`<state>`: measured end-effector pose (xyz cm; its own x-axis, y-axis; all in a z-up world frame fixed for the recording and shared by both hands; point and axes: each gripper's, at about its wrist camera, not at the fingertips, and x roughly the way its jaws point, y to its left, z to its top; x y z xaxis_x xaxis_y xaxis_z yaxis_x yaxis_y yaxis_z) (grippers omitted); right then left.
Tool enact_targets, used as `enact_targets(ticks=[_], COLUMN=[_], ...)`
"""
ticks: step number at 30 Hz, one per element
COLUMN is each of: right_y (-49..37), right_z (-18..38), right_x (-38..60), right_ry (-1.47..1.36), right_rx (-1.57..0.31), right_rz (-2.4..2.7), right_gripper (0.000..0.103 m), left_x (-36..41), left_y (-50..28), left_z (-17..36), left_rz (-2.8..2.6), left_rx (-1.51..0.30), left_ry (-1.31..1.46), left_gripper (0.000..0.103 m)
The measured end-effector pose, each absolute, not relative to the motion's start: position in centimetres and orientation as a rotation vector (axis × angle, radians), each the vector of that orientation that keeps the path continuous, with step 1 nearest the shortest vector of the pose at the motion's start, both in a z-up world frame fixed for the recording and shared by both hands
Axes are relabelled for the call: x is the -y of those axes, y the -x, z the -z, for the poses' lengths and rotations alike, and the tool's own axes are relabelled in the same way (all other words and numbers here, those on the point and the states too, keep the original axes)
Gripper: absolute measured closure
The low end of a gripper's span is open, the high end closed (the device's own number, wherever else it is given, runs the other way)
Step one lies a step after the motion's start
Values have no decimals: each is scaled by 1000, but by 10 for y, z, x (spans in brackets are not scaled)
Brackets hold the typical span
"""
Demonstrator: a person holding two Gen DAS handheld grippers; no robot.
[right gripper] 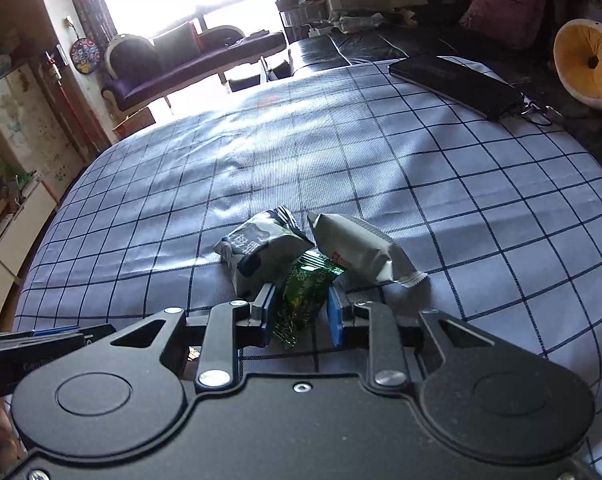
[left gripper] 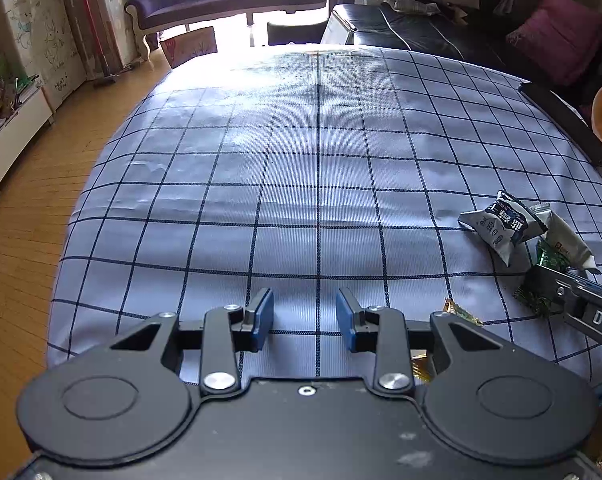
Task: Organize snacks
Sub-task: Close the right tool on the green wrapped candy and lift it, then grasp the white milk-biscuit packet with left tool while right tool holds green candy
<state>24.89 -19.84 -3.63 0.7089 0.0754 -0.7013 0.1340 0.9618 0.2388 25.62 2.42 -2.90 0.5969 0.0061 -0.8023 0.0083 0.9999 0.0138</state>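
A crinkled green foil snack packet [right gripper: 305,300] is clamped between the blue pads of the right hand-held gripper [right gripper: 301,312], whose jaws are drawn in against its sides; the packet stands upright in the grip, its lower end just above the checked cloth. Directly beyond the fingertips, two puffed, pillow-shaped snack packs are seen lying on the bench [right gripper: 441,184]: a grey and dark blue printed pack [right gripper: 257,248] ahead and to the left, and a plain grey pack [right gripper: 361,248] with a crimped, serrated end ahead and to the right, both touching or nearly touching the green packet. The bench is covered by a pale woven cloth with a thin dark grid. Far ahead and to the right, a flat black case [right gripper: 453,80] is set near the bench's edge. The left hand-held gripper [left gripper: 305,320] is held released, its blue pads apart with nothing between them, angled down over bare cloth; wide open cloth stretches ahead of it. A gold-edged wrapper [left gripper: 461,312] is partly hidden beside its right finger.
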Motion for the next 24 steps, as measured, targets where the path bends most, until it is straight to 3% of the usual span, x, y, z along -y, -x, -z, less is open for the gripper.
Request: enact_targets(ticks=[15, 24], right_y=[-207, -206], right_z=[35, 38], right_x=[257, 267], right_ry=[-224, -282], right_rx=[-758, -756], right_rz=[20, -6], right_gripper=[69, 69], left_x=[-12, 39], left_y=[-244, -240], left_z=[7, -8], left_rz=[150, 278], left_rx=[-820, -739], left_ry=[22, -152], left_gripper=[68, 63])
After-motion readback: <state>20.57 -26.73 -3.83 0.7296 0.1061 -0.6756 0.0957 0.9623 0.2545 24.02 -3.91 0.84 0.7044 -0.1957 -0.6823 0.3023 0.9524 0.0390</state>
